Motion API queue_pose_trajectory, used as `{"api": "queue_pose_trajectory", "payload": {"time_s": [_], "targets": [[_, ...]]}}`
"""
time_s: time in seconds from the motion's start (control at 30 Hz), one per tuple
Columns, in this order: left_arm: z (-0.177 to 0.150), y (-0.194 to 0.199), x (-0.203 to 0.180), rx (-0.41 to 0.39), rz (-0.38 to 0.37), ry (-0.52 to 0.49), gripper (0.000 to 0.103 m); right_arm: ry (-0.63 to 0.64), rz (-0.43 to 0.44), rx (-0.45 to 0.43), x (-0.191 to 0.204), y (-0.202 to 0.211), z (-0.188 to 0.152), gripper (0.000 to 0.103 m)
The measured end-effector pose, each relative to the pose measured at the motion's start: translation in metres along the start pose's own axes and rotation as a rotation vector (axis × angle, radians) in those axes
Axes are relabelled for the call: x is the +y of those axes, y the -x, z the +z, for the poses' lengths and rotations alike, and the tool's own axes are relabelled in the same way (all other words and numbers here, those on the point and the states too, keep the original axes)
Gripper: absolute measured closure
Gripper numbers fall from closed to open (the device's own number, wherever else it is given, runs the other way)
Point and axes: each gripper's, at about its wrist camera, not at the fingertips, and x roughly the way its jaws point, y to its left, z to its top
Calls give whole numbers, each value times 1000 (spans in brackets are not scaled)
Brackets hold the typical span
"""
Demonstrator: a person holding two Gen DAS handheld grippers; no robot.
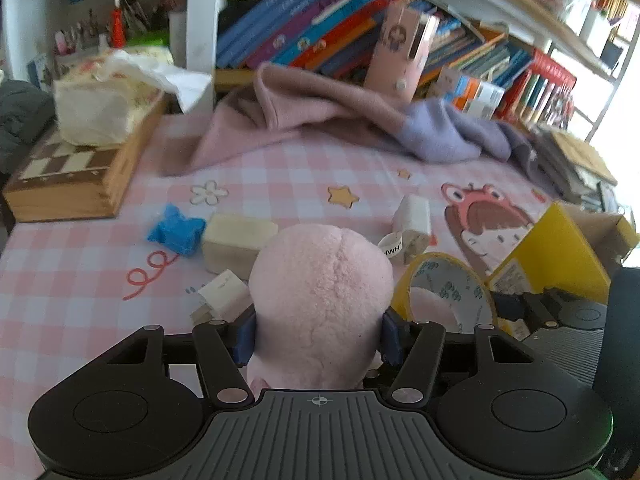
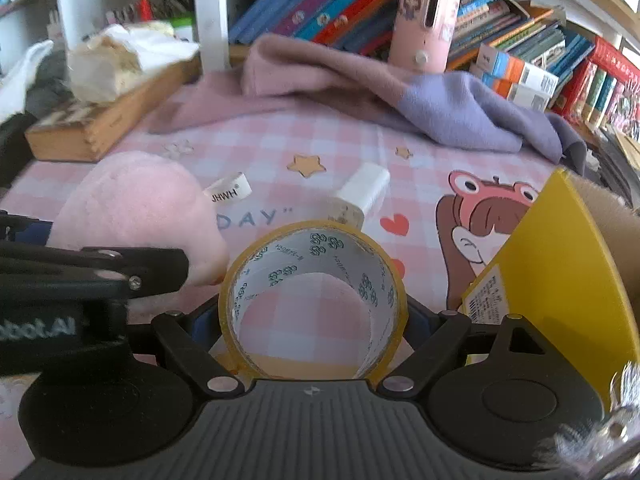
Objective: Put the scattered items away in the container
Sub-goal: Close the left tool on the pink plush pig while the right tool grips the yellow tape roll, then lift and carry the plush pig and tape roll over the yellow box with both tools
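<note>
A pink plush toy (image 1: 320,292) fills the space between my left gripper's (image 1: 319,340) blue pads (image 1: 245,338), which press on both its sides. My right gripper (image 2: 310,320) is shut on a yellow tape roll (image 2: 312,248) that stands on edge, one pad against each side. The yellow cardboard box (image 2: 560,264) stands open just right of the roll. On the pink checked cloth lie a blue star-shaped lump (image 1: 176,232), a cream block (image 1: 236,240), a white charger (image 1: 414,220), a small white plug (image 1: 224,294) and a white label loop (image 1: 392,246).
A wooden chessboard box (image 1: 72,176) with a tissue pack (image 1: 100,100) on top sits at the back left. A pink and purple garment (image 1: 340,120) lies heaped along the back, below shelves of books (image 1: 320,28). A stack of papers (image 1: 576,160) is at the right.
</note>
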Motion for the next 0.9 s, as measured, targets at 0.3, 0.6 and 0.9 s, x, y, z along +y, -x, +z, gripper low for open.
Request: {"api": "queue_pose_trajectory", "payload": {"time_s": [0.3,0.6,0.9], "targets": [[-18,57,2,-64,-29,56,44,83,112,-35,8,49,-8,16],[-50,110,-3,-101,-54,76,44,175,199,-89,12,112,-29,16],[-98,147,-11,-78,-61,80,44,188,233,-67,11,158,-70,17]]}}
